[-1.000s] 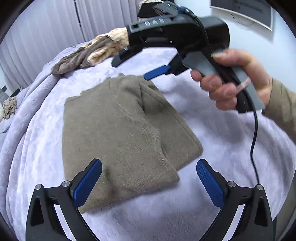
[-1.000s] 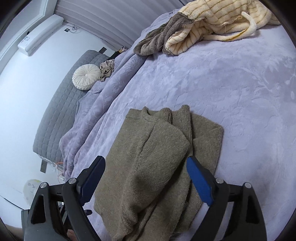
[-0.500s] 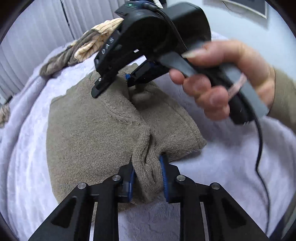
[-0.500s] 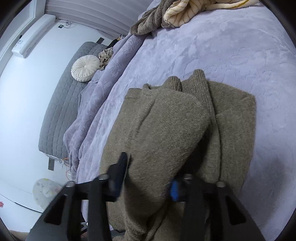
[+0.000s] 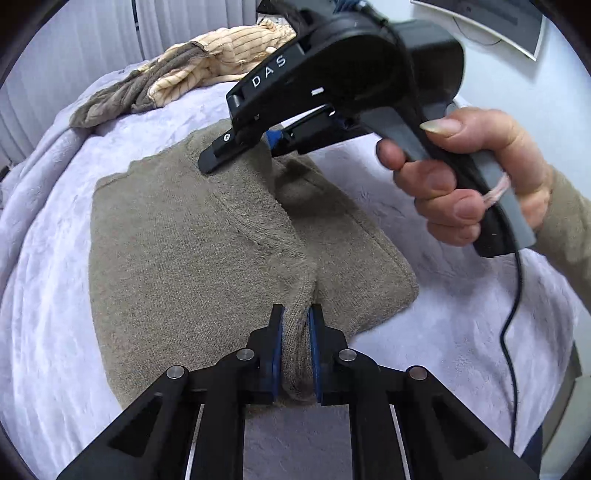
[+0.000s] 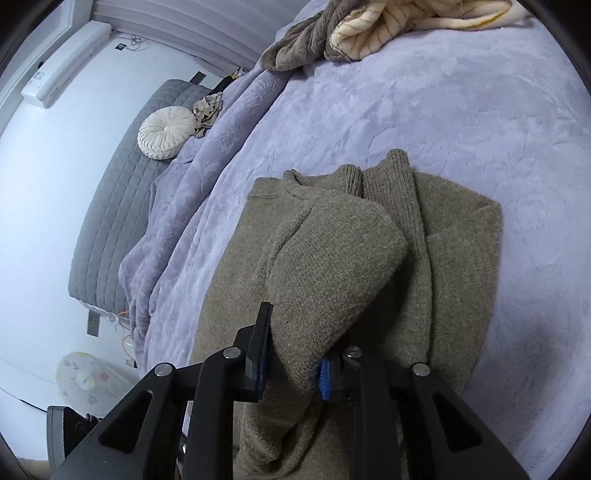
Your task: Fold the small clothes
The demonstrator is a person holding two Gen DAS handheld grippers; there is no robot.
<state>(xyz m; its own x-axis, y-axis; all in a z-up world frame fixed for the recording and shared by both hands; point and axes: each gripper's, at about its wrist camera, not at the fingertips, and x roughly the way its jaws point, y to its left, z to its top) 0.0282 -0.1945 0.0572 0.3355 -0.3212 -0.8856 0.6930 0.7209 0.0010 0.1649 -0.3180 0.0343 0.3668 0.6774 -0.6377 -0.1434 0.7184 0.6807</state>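
An olive-brown knit sweater [image 5: 177,236] lies partly folded on a lilac blanket [image 5: 48,302]. My left gripper [image 5: 295,343] is shut on a bunched fold at the sweater's near edge. My right gripper [image 5: 266,147], held by a hand, is shut on the fold at the sweater's far end. In the right wrist view the right gripper [image 6: 293,354] pinches a raised fold of the sweater [image 6: 332,258], with the ribbed cuffs lying beyond it.
A cream-striped and grey-brown pile of clothes [image 5: 192,70] lies at the far side of the bed, also in the right wrist view [image 6: 369,33]. A grey quilted mattress [image 6: 122,199] with a round white cushion [image 6: 166,131] lies beside the bed. A black cable [image 5: 515,314] hangs from the right gripper.
Both grippers were open above the sweater a second ago. They came down onto it and shut on the same fold, one at each end, and now hold it pinched and slightly raised.
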